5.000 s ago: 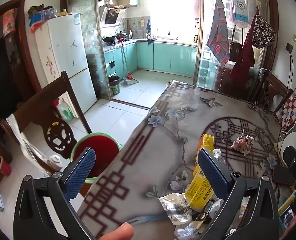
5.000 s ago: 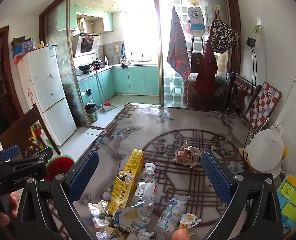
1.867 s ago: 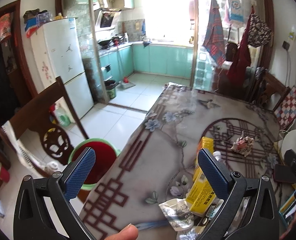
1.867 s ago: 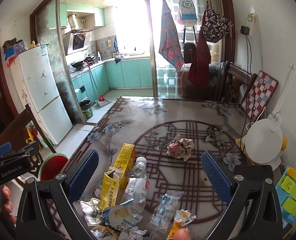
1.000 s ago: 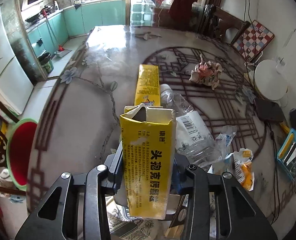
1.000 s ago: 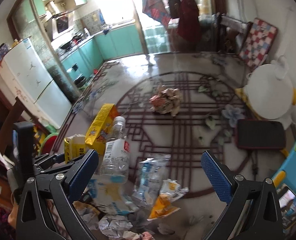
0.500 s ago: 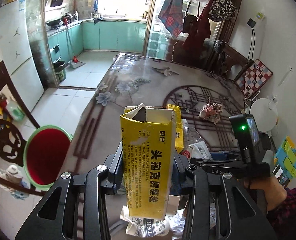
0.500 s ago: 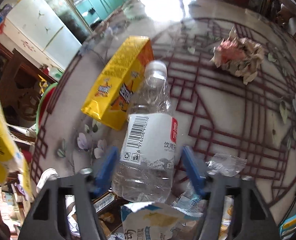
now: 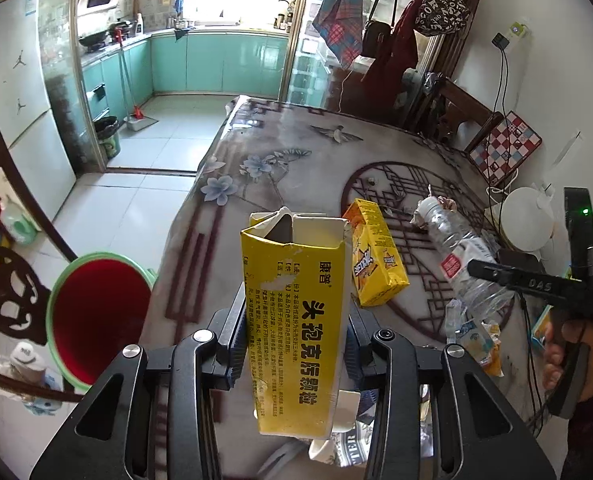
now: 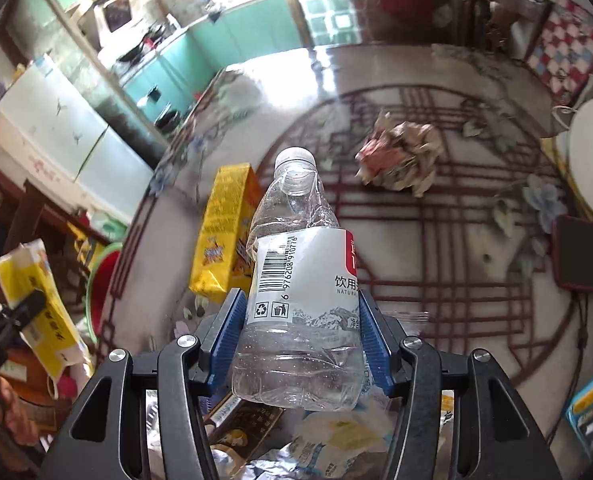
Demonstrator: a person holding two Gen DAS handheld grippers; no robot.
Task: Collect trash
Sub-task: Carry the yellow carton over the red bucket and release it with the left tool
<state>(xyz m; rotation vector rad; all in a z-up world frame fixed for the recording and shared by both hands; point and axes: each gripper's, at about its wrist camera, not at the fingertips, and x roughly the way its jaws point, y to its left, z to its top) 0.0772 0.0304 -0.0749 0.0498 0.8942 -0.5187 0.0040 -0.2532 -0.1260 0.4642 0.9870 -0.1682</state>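
Lifted off the desk (image 9: 280, 160) since earlier: torn-open yellow carton (image 9: 296, 320) clamped in left hand-held gripper (image 9: 294, 344), plastic bottle (image 10: 300, 308) in right hand-held gripper (image 10: 300, 336). Red bin (image 9: 96, 312) near left, contents unseen.

In the left wrist view, the opened carton (image 9: 296, 320) stands upright at centre frame between the fingers (image 9: 232, 336) of the left gripper (image 9: 294, 340), above the table (image 9: 288, 168). The bin (image 9: 96, 316) sits on the floor at lower left, beside the table's edge. A second carton (image 9: 376, 252) lies on the table just right of the held one. In the right wrist view, the bottle (image 10: 300, 296) sits between the right gripper (image 10: 300, 344) fingers, cap toward the upper frame; the crumpled paper ball (image 10: 400, 160) lies on the table at upper right, with wrappers (image 10: 336, 444) along the bottom edge.
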